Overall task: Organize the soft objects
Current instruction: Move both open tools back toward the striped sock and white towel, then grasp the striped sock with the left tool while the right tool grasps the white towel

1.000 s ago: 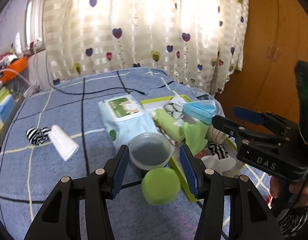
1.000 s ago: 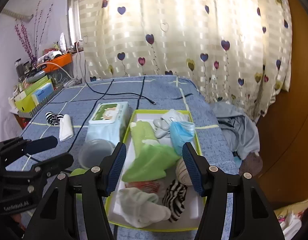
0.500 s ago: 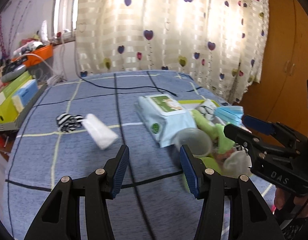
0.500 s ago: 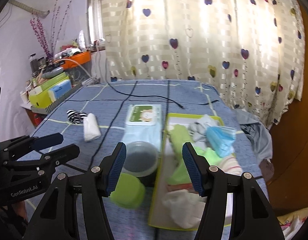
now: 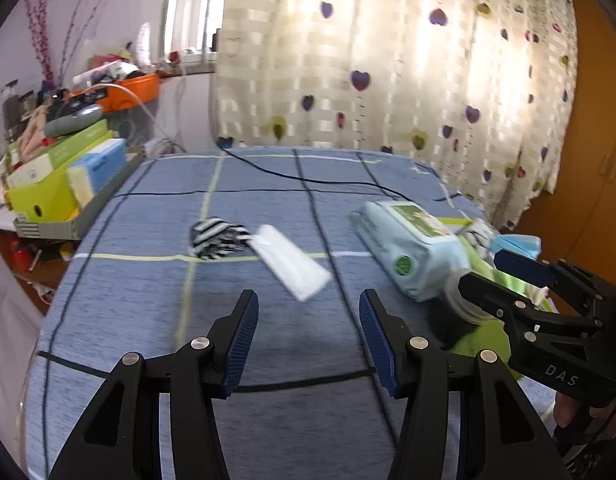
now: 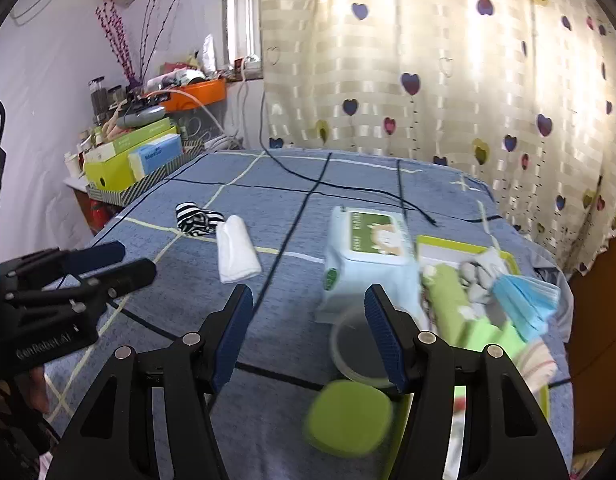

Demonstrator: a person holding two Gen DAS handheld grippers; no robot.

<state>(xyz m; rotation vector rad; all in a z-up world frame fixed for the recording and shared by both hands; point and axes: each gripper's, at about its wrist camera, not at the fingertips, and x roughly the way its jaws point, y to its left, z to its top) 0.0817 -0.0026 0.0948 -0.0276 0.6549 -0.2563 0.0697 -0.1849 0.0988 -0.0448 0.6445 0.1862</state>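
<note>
A folded white cloth [image 5: 290, 266] and a black-and-white striped sock [image 5: 216, 237] lie side by side on the blue bed cover; both also show in the right wrist view, the cloth [image 6: 236, 254] and the sock [image 6: 196, 218]. My left gripper [image 5: 308, 336] is open and empty, just short of the cloth. My right gripper [image 6: 308, 332] is open and empty, over the cover left of the yellow-green tray [image 6: 451, 245]. The tray holds green cloths [image 6: 451, 300], a grey sock [image 6: 477, 280] and a blue face mask [image 6: 523, 300].
A wet-wipes pack [image 6: 367, 256], a clear round container [image 6: 355, 350] and a green lid [image 6: 347, 416] lie beside the tray. A black cable [image 5: 323, 216] runs across the cover. Boxes [image 5: 60, 176] stand on a shelf at the left. A curtain hangs behind.
Both grippers have swung left, away from the tray. The white cloth and striped sock have come to the middle of the left view. Both stay open and empty.
</note>
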